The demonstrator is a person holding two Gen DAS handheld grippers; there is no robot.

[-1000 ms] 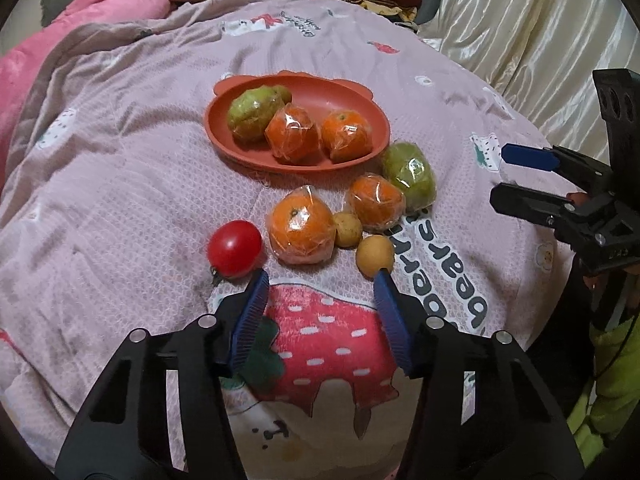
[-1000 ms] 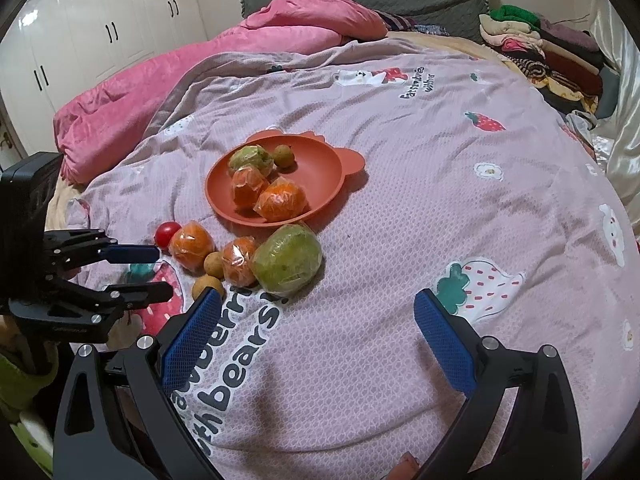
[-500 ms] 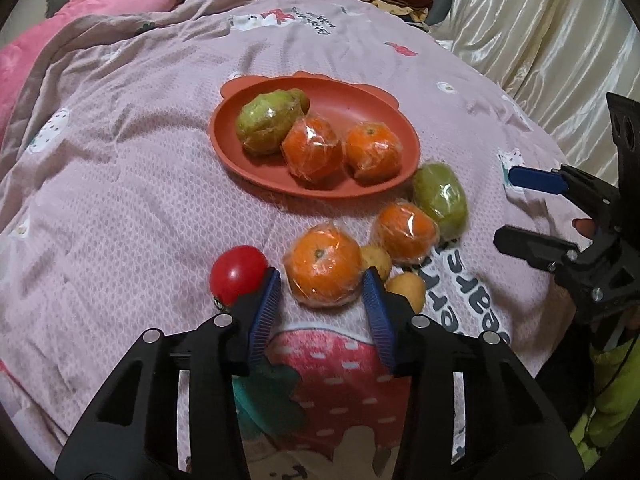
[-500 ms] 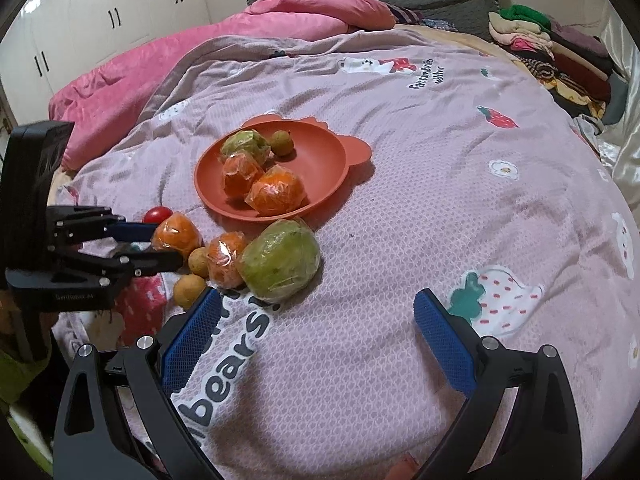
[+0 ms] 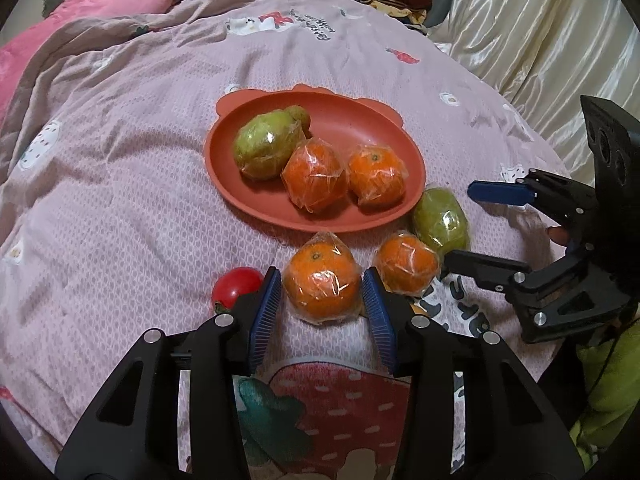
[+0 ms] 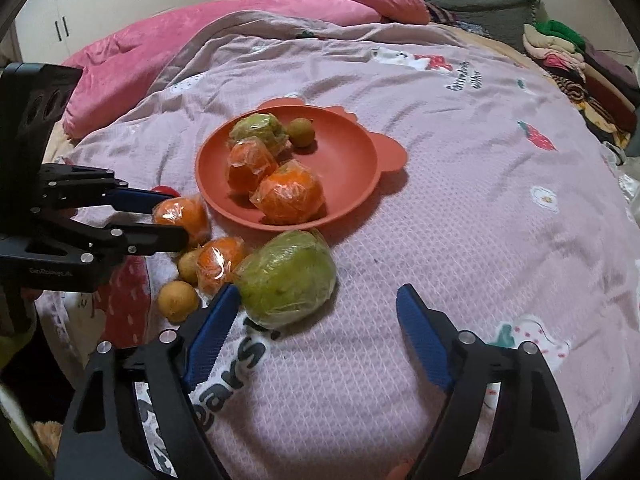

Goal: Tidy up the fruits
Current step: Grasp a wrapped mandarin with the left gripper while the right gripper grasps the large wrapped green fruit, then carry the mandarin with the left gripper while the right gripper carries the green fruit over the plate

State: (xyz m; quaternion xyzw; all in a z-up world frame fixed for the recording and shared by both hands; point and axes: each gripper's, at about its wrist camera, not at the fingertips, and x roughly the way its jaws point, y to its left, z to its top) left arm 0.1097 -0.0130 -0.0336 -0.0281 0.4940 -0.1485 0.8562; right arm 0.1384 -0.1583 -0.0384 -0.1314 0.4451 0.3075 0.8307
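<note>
An orange plate (image 5: 372,118) on the bedspread holds a wrapped green fruit (image 5: 266,146), two wrapped oranges (image 5: 316,178) and a small brown fruit. In front of it lie a wrapped orange (image 5: 322,280), a second wrapped orange (image 5: 406,264), a wrapped green fruit (image 6: 286,276), a tomato (image 5: 236,284) and two small yellow fruits (image 6: 178,300). My left gripper (image 5: 322,294) is open with its jaws on either side of the near orange, close to it. My right gripper (image 6: 316,320) is wide open, its left finger beside the loose green fruit.
The fruits lie near the bed's front edge. A pink duvet (image 6: 248,12) lies at the back. Folded clothes (image 6: 568,52) are stacked at the far right, with cream curtains (image 5: 540,20) beside the bed.
My left gripper moved forward and narrowed around the near orange. My right gripper moved forward and left, up to the loose green fruit.
</note>
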